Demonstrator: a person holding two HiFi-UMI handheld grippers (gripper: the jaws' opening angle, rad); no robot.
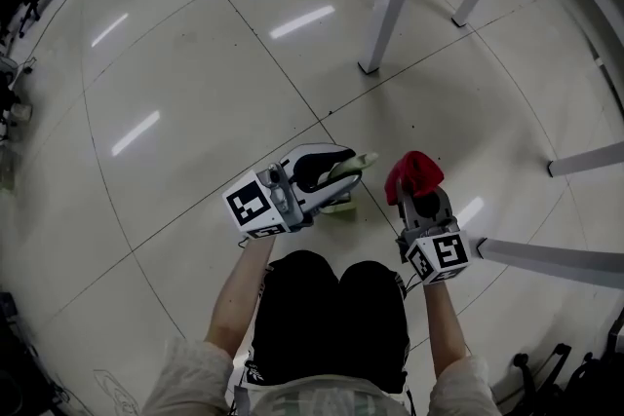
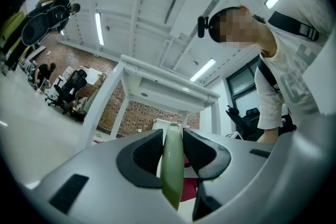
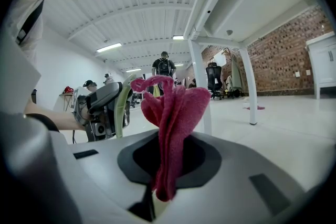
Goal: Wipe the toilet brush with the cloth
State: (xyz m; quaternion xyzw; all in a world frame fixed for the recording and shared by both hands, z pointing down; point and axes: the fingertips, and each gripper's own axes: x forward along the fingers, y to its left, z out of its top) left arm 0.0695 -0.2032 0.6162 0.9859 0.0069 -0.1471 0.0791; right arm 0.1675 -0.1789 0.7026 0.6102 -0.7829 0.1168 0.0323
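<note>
Crimson cloth [image 1: 413,172] sat clamped in the right gripper [image 1: 419,198], right of centre. The left gripper [image 1: 343,172] pinched the pale-green toilet brush [image 2: 171,165] handle at centre. That slim handle could probably twist loose under wiping pressure.

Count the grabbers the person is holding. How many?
2. The left gripper, at the head view's left, has its jaws shut on the green toilet brush. The right gripper, beside it, has its jaws shut on the red cloth. None seem hidden.
</note>
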